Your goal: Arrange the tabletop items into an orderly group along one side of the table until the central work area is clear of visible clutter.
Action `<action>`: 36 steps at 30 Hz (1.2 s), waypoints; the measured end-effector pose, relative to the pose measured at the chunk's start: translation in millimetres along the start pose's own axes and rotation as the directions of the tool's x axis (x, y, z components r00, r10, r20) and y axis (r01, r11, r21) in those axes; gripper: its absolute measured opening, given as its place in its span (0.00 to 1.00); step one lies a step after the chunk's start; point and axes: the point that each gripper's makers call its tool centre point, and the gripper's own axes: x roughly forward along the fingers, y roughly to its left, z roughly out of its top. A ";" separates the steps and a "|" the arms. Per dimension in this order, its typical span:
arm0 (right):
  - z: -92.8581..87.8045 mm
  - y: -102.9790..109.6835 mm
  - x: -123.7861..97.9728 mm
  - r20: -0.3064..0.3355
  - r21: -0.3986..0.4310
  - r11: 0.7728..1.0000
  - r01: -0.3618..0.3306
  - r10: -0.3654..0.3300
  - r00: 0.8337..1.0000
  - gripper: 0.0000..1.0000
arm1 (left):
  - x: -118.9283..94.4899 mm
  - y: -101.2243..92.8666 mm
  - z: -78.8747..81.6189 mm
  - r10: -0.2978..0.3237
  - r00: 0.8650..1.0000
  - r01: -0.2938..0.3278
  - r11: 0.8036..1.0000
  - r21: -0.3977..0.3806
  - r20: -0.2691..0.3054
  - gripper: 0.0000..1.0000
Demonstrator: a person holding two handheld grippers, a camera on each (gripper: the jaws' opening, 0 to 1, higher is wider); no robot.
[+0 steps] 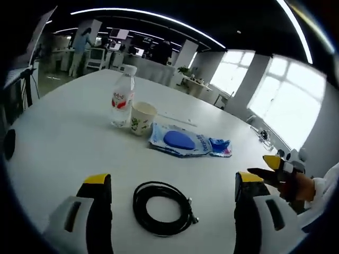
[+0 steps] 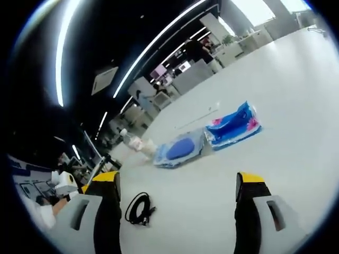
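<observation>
In the left gripper view, a coiled black cable [image 1: 161, 207] lies on the white table [image 1: 63, 137], just ahead of my open left gripper [image 1: 173, 179] and between its jaws. Farther off stand a clear water bottle [image 1: 123, 95] and a paper cup [image 1: 142, 117], side by side. Right of them lie a blue packet [image 1: 180, 140] and a smaller blue-and-pink packet [image 1: 220, 146]. My right gripper [image 1: 273, 168] comes in from the right, in a hand. In the right gripper view, my right gripper [image 2: 178, 179] is open and empty over the table, with the cable [image 2: 139, 209] low on the left and both packets [image 2: 180, 149] [image 2: 233, 126] ahead.
A thin white strip [image 1: 177, 119] lies behind the packets. Bottle [image 2: 130, 138] and cup [image 2: 147, 145] stand far left in the right gripper view. The left gripper [image 2: 62, 184] shows at that view's left edge. Desks, monitors and a person stand beyond the table.
</observation>
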 end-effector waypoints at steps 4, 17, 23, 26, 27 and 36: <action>-1.1 -1.6 -1.4 -0.005 -0.001 1.000 0.001 -0.001 1.000 0.88 | -3.9 2.0 -1.0 0.011 1.000 -0.011 1.000 0.001 0.003 1.00; 0.8 8.2 -1.4 -0.009 -0.020 0.999 -0.031 0.031 0.999 0.85 | -21.7 4.7 10.1 0.027 0.999 -0.029 0.999 0.040 0.026 1.00; -5.5 13.3 -2.4 -0.048 -0.052 0.997 -0.052 0.049 0.998 0.80 | -40.3 8.2 0.9 0.050 0.999 -0.049 0.991 0.122 -0.009 1.00; -6.3 16.4 -3.4 -0.045 -0.045 0.997 -0.057 0.055 0.997 0.81 | -52.9 14.3 -4.3 0.074 0.997 -0.071 0.985 0.157 -0.011 1.00; -6.5 18.1 -3.7 -0.045 -0.043 0.997 -0.061 0.059 0.997 0.81 | -56.2 15.0 -5.8 0.075 0.997 -0.072 0.984 0.164 -0.013 1.00; -22.6 28.1 -6.0 -0.104 -0.060 0.995 -0.079 0.072 0.992 0.77 | -92.5 19.3 -22.2 0.095 0.995 -0.094 0.983 0.156 0.003 1.00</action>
